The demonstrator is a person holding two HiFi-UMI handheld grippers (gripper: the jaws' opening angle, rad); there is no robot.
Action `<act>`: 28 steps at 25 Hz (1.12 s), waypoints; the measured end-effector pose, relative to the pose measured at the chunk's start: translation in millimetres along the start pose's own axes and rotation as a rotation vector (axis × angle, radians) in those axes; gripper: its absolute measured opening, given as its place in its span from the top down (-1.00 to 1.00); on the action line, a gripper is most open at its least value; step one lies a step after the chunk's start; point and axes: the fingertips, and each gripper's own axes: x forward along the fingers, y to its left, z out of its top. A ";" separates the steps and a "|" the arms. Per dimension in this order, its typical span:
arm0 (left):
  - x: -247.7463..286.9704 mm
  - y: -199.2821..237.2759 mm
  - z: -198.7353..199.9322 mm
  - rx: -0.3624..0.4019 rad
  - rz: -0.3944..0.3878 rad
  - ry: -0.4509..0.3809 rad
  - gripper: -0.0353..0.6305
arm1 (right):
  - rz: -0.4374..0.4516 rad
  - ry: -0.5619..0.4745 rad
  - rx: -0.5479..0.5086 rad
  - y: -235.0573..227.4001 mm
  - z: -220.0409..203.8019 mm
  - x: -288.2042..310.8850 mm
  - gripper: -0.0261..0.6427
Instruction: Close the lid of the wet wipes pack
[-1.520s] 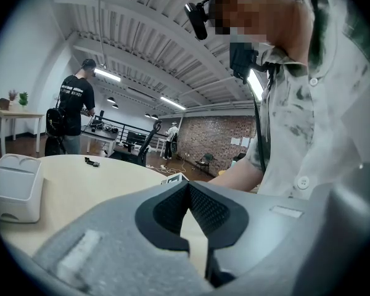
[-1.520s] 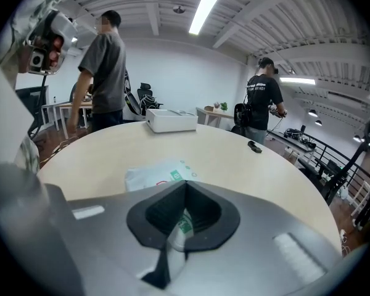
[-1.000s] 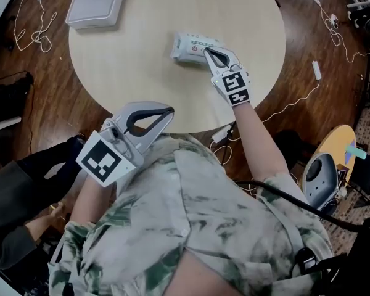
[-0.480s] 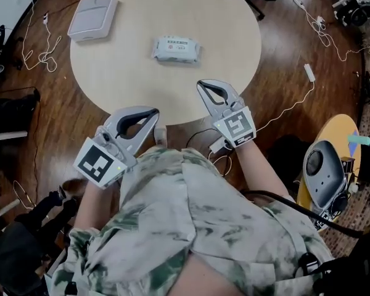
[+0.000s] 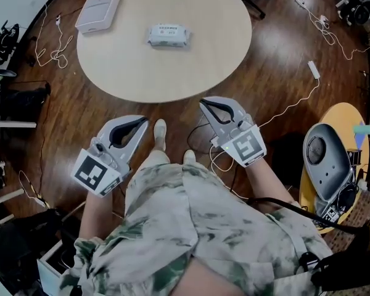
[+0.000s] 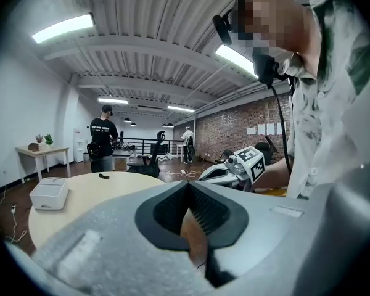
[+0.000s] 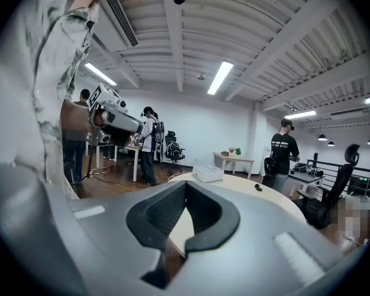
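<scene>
The wet wipes pack (image 5: 166, 36) lies flat on the round beige table (image 5: 191, 66), toward its far side; its lid looks flat against the top. Both grippers hang well short of the table, over the wooden floor close to my body. My left gripper (image 5: 143, 123) is shut with nothing in it, and so is my right gripper (image 5: 205, 104). In the left gripper view the jaws (image 6: 186, 185) meet at their tips, with the right gripper (image 6: 237, 167) beyond them. The right gripper view shows its jaws (image 7: 185, 185) closed too. The pack is hidden in both gripper views.
A white box (image 5: 97, 11) sits at the table's far left edge. Cables (image 5: 296, 100) trail over the floor. A grey chair (image 5: 324, 159) and a yellow stool (image 5: 348, 125) stand at the right. People (image 7: 282, 153) stand in the background.
A second ago the right gripper's tips were on the pack. Both grippers have since drawn back off the table toward my body, and the table now sits farther away.
</scene>
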 end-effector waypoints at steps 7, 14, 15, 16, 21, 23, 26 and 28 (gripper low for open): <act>-42.5 -45.8 2.4 0.058 0.016 0.052 0.89 | -0.004 -0.013 0.000 41.1 12.3 -44.8 0.90; -97.3 -85.6 -3.1 0.066 -0.044 0.058 0.89 | -0.041 -0.016 0.004 96.6 33.8 -67.0 0.90; -106.9 -90.3 -4.2 0.063 -0.052 0.045 0.89 | -0.047 -0.013 0.003 107.7 36.6 -68.3 0.90; -117.4 -95.2 -6.1 0.064 -0.061 0.033 0.89 | -0.050 -0.006 0.000 120.2 38.7 -68.7 0.90; -181.0 -126.4 -25.5 0.070 -0.126 0.008 0.89 | -0.062 -0.009 0.016 198.5 57.0 -66.4 0.90; -206.8 -137.8 -35.2 0.067 -0.152 -0.002 0.89 | -0.081 -0.017 0.016 229.9 66.8 -69.7 0.90; -241.6 -156.1 -48.7 0.058 -0.192 -0.013 0.89 | -0.113 -0.017 0.024 275.2 78.3 -80.6 0.90; -259.8 -169.9 -57.7 0.054 -0.219 -0.006 0.89 | -0.134 -0.012 0.035 302.4 84.3 -90.4 0.90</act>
